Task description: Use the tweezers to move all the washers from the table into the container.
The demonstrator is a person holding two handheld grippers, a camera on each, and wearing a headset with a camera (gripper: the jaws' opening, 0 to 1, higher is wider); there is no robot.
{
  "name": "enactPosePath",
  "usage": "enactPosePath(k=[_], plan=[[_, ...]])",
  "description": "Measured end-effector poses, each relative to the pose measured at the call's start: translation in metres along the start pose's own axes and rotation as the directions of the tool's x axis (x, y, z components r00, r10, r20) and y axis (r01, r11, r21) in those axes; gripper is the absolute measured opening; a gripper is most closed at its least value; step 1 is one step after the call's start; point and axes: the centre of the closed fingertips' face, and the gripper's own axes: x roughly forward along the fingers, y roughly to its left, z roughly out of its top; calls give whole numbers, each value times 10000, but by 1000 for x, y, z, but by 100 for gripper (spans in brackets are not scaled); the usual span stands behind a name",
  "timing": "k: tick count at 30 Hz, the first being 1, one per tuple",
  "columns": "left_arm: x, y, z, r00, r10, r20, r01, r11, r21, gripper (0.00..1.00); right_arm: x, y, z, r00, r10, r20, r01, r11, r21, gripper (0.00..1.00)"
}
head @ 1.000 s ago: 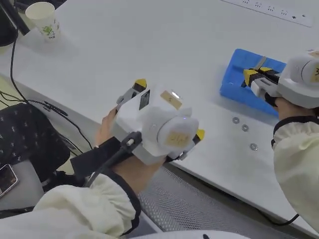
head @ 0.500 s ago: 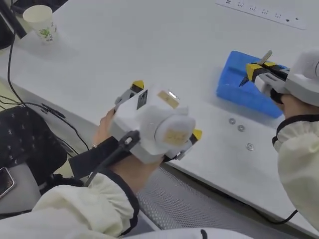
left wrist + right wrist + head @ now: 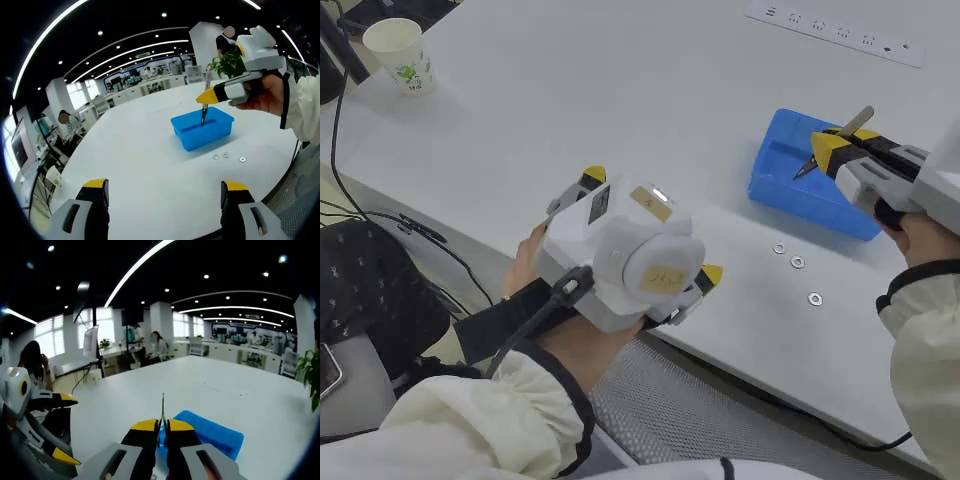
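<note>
On the white worktop (image 3: 620, 100), as the head view looks down, a blue container (image 3: 772, 180) sits toward the right. Three washers (image 3: 797, 262) lie loose on the surface just in front of it, near one another but apart. The right tongs (image 3: 835, 150) reach in from the right edge, shut on the tweezers (image 3: 861, 118), which slant down with the tip over the inside of the container. Whether the tip holds a washer is too small to tell. The left tongs (image 3: 652, 224) are held at the near edge of the worktop, well apart from the container, with the jaws spread wide and nothing between them. A paper cup (image 3: 400, 50) stands at the far left corner and a power strip (image 3: 835, 32) lies along the far edge.

From the left gripper view, the left tongs (image 3: 165, 192) rise with a broad gap between the jaws. Beyond them, the container (image 3: 202, 131) sits on the worktop (image 3: 125, 150) with the washers (image 3: 225, 155) just beside its near wall. The right tongs (image 3: 215, 95) hold the tweezers (image 3: 204, 112) nearly upright, tip down over the container. A plant (image 3: 230, 62) shows behind.

Through the right gripper view, the right tongs (image 3: 163, 426) are pressed together on the tweezers (image 3: 163, 410), whose thin point juts forward above the container (image 3: 215, 432). The left tongs (image 3: 64, 427) show at the left, jaws parted.
</note>
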Motion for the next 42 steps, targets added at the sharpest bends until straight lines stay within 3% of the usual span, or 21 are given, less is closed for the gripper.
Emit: enactPosePath(k=[6, 10, 24, 42], plan=[[0, 0, 0, 10000, -22, -22, 22, 10000, -25, 95, -7, 12, -15, 9994, 121, -331, -133, 9992, -365, 3], [1, -1, -1, 10000, -50, -67, 50, 10000, 12, 95, -9, 18, -29, 9982, 271, -535, -282, 9994, -206, 3], [2, -1, -6, 9995, -38, -308, 41, 9999, 93, 95, -6, 11, -54, 9953, 93, -967, -59, 9994, 350, 3], [3, -1, -8, 9989, -13, -464, 21, 9999, 169, 94, -2, 9, -74, 9890, 91, -1477, -70, 9999, 146, 3]])
